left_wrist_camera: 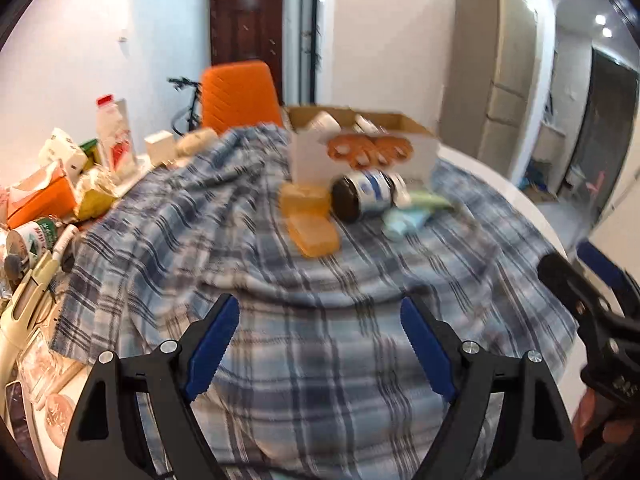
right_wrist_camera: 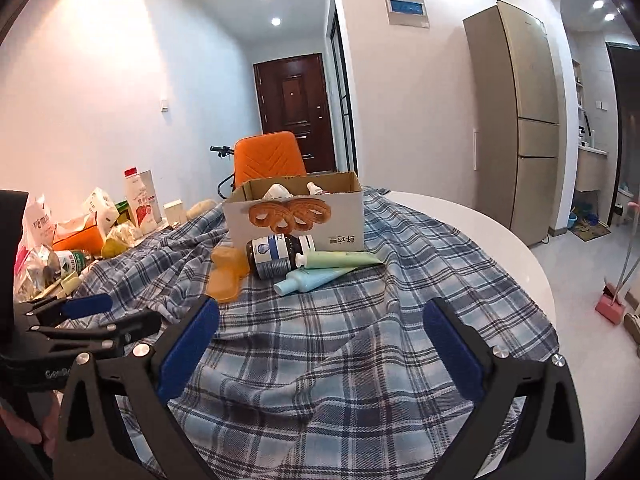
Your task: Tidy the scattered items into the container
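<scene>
A cardboard box (right_wrist_camera: 294, 216) printed with orange pretzel shapes is sitting at the middle of the right wrist frame, on a blue plaid cloth (right_wrist_camera: 320, 340) that is covering the white desk (right_wrist_camera: 480, 232). A white bottle (right_wrist_camera: 278, 191) and another small white-capped item are already lying inside it.

Just in front of the box, a dark jar (right_wrist_camera: 276, 256) with a blue and white label is lying on its side, touching a pale green tube (right_wrist_camera: 340, 259) to its right. A light blue tube (right_wrist_camera: 310, 280) is lying just below the green one. Left of the jar, an open translucent orange case (right_wrist_camera: 227, 276) is resting on the cloth.

The right gripper (right_wrist_camera: 320, 320) is hanging low in its frame, its jaws standing wide apart with nothing between them. The left gripper (left_wrist_camera: 320, 316) is doing the same in the blurred left wrist view, jaws apart and holding nothing.

At the left edge of the right wrist frame, a clutter of cartons, bags and an orange tissue box (right_wrist_camera: 78, 236) is crowding the desk. An orange chair (right_wrist_camera: 268, 160) is standing behind the box, a dark door (right_wrist_camera: 294, 108) beyond it, and a tall fridge (right_wrist_camera: 520, 120) at the right.
</scene>
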Available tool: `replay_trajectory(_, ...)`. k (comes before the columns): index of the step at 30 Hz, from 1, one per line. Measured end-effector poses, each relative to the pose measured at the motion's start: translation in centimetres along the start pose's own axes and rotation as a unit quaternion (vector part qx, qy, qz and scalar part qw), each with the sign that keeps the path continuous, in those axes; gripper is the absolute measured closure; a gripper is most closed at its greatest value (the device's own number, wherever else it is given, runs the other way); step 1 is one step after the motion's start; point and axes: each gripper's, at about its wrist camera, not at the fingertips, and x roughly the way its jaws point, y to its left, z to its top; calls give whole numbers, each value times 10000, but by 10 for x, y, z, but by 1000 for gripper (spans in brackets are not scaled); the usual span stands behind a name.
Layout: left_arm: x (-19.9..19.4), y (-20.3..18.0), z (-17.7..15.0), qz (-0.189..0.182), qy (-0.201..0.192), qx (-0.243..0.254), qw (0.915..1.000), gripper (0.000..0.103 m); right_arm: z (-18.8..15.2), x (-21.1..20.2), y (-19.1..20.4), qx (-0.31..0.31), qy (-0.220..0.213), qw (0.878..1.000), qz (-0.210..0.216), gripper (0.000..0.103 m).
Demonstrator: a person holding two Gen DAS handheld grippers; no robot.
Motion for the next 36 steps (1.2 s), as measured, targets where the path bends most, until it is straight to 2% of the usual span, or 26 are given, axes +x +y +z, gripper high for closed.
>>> replay_trajectory(2,-8,-6,-7,-145,32,107,9998,18,-4,-5,-4,112,-67,9998,-127,1)
replay_trajectory(5,-22,-7,-21,-94,-344,124,9993,18,-13,-16,-4,213,-352,9991,80,1)
replay_trajectory(8,-26,-3,-31,-63,-613,50,9981,18,-19,-28,4,81,-768,9970,-67,1)
replay_trajectory(12,-25,8,-33,376,-1079,4,9935,18,-24,-41,13,-304,-1094,9927,-401,0)
replay_trajectory(15,-27,21,-31,446,-1218,-22,9916,17,-27,-41,17,-615,-1350,9869,-627,0)
replay_trajectory(18,-27,31,-31,447,-1197,-160,9917,17,-27,-35,18,-698,-1238,9874,-689,0)
replay_trajectory(21,-25,32,-33,369,-1175,-227,9921,17,-30,-29,19,-590,-1053,9919,-395,0)
replay_trajectory(25,-31,26,-37,370,-1451,-86,9887,17,-34,-25,27,-635,-990,9926,-299,0)
replay_trajectory(30,-26,17,-35,188,-1252,1,9919,0,-37,-23,37,-786,-852,9924,-410,0)
replay_trajectory(33,-25,12,-39,295,-1281,31,9913,0,-38,-20,36,-726,-720,9938,-441,0)
replay_trajectory(36,-18,7,-37,347,-1106,110,9932,0,-37,-16,30,-543,-602,9962,-328,0)
